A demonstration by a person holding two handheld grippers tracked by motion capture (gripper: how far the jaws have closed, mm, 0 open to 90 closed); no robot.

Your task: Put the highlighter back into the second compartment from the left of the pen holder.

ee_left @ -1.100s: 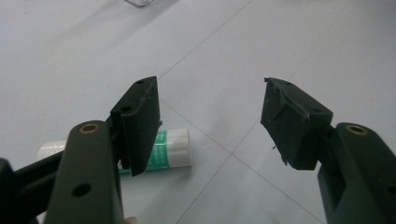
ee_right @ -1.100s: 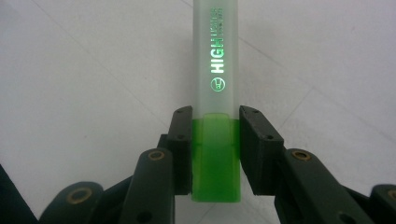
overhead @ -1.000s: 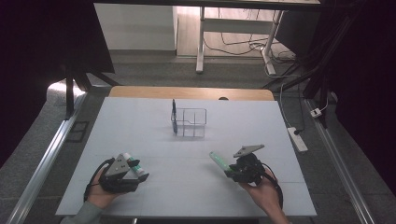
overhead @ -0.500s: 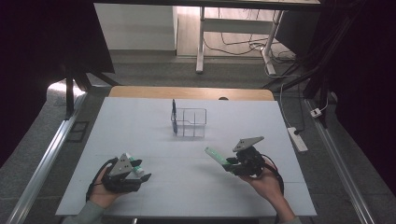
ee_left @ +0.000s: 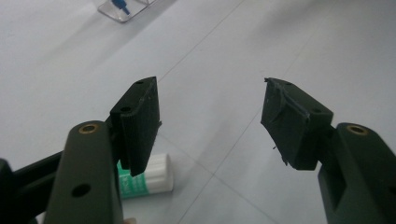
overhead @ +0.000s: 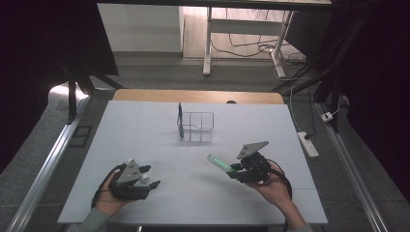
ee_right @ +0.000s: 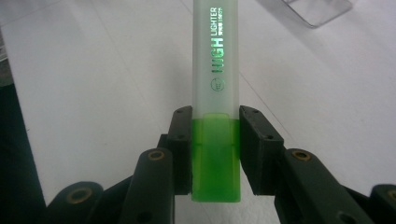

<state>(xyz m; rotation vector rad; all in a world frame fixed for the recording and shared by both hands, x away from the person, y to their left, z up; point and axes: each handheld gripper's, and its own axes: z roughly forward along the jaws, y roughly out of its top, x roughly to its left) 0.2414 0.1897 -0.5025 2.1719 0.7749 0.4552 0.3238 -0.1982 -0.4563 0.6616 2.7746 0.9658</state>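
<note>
The highlighter (ee_right: 215, 98) runs off the top edge in the right gripper view. The glue stick (ee_left: 147, 176) lies partly behind the left tongs (ee_left: 212, 122). What the clear rack (overhead: 195, 126) holds is too small to tell.

High view looks down the table (overhead: 145, 145); gripper views sit close above it, sharing its surface

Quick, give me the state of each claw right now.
Left claw: open, holding nothing; a white and green tube lies on the table beside it.
Right claw: shut on the green highlighter.
</note>
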